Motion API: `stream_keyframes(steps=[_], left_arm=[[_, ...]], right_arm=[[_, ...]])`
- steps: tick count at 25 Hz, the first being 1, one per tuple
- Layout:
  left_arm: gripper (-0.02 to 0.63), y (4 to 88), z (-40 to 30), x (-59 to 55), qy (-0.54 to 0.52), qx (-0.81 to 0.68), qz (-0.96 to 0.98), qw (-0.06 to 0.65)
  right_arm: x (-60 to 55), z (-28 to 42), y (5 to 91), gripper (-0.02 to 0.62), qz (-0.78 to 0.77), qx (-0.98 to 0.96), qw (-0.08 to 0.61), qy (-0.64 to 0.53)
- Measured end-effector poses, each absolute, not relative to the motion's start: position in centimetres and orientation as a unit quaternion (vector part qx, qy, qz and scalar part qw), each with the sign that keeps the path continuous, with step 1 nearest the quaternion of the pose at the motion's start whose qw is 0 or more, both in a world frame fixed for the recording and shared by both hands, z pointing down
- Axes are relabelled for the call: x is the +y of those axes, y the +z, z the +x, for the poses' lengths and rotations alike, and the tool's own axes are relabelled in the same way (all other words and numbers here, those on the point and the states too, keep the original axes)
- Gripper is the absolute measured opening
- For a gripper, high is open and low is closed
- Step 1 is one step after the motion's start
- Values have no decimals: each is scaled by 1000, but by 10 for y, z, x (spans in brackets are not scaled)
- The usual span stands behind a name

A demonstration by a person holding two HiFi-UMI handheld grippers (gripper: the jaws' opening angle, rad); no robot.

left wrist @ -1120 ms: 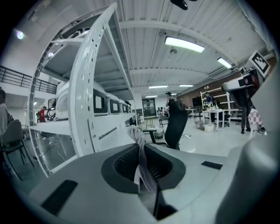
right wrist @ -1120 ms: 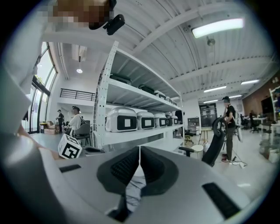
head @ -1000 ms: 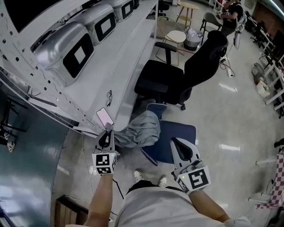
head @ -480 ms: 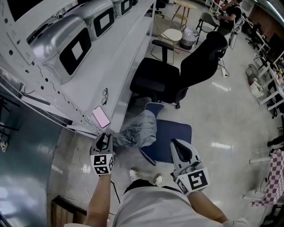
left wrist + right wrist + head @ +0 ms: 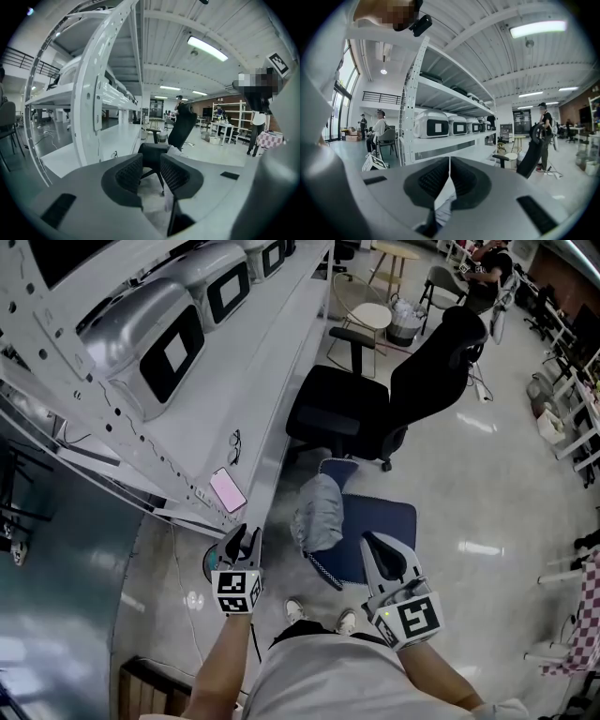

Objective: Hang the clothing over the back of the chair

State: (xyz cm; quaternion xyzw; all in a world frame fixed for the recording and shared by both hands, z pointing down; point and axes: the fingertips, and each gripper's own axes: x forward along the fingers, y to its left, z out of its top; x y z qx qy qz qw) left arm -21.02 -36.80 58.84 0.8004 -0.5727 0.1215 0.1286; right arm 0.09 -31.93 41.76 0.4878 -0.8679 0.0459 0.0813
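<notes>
Grey clothing (image 5: 319, 510) hangs bunched over the back of a low blue chair (image 5: 382, 526) in the head view. My left gripper (image 5: 240, 542) is to the cloth's left, apart from it. Its jaws have just been opening and stand open; in the left gripper view (image 5: 150, 159) only floor and a black chair show between them. My right gripper (image 5: 375, 545) hovers over the blue seat, right of the cloth. In the right gripper view (image 5: 449, 161) its tips touch, shut, with a strip of grey cloth (image 5: 440, 208) showing low in the gap behind them.
A black office chair (image 5: 375, 409) stands just beyond the blue one. A long white bench (image 5: 206, 409) on the left carries a pink phone (image 5: 228, 489), glasses (image 5: 232, 446) and grey machines (image 5: 150, 334). A round stool (image 5: 373, 315) and people are farther back.
The left gripper let go of the cloth's edge and dropped lower, away from it. The cloth, earlier stretched toward that gripper, now hangs gathered on the chair back. The right gripper barely shifted.
</notes>
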Motion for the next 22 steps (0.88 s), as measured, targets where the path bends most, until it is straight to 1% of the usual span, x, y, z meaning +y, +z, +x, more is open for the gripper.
stream_keyframes(steps=[3, 7, 14, 19, 22], left_arm=[[109, 578, -197, -369, 112, -561, 811, 121], [51, 568, -184, -371, 101, -548, 822, 115], [14, 550, -161, -367, 80, -531, 837, 104], [8, 538, -143, -363, 67, -521, 845, 102], [8, 525, -127, -360, 38, -514, 849, 117]], right_arm=[[-316, -2, 418, 18, 487, -868, 84, 47], [-310, 2, 419, 18, 495, -863, 84, 47], [-297, 20, 412, 18, 511, -855, 76, 44], [-285, 34, 408, 18, 519, -851, 69, 42], [-276, 42, 405, 18, 517, -853, 63, 41]])
